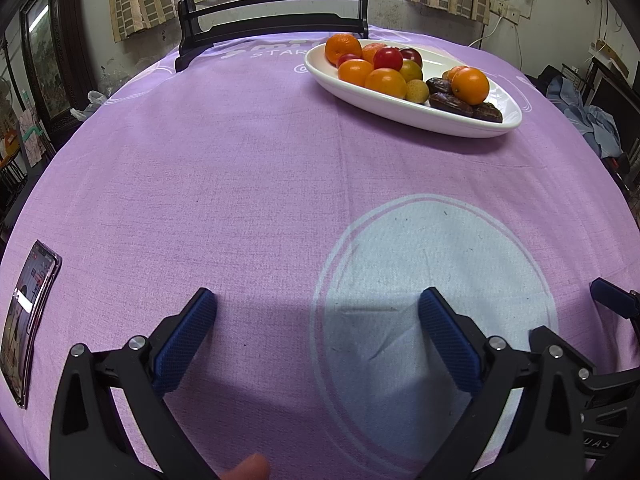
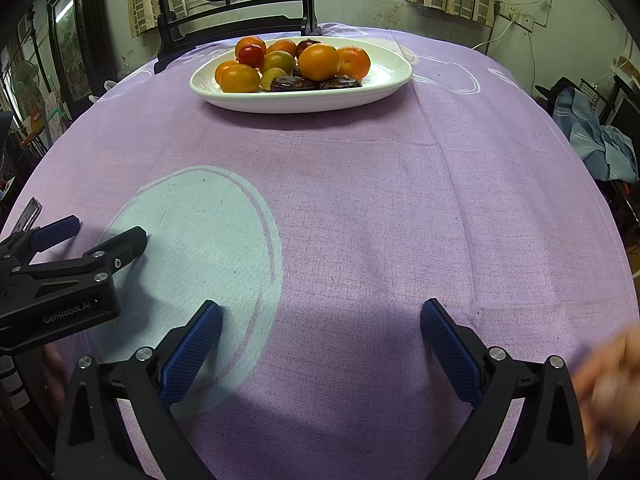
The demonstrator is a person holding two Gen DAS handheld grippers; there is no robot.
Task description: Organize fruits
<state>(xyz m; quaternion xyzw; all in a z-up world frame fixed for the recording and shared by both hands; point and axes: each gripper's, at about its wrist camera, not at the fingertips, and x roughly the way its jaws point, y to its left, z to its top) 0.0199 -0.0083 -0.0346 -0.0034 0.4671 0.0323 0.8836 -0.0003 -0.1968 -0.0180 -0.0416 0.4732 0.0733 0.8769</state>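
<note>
Both grippers hover low over the near part of the counter, which is covered by a purple cloth, and neither holds anything: the left gripper has its fingers spread wide and released, and the right gripper likewise stands fully spread with nothing between its blue pads. The fruits are all piled in the white dish at the far side of the counter, well apart from both grippers: oranges, red cherry tomatoes, small yellow-green fruits and dark dates lie touching and partly stacked. Judged risks from here: the round fruits rest against one another, so lifting one from the pile could free its neighbours to roll over the shallow rim and across the cloth; the dates appear soft and sticky, and a firm squeeze could crush them or make them cling to a pad; the tomatoes could split under too much pressure. The dish itself could slide or tip if a finger presses on its rim. A phone lies at the left edge of the counter, within sweep of the left gripper
</note>
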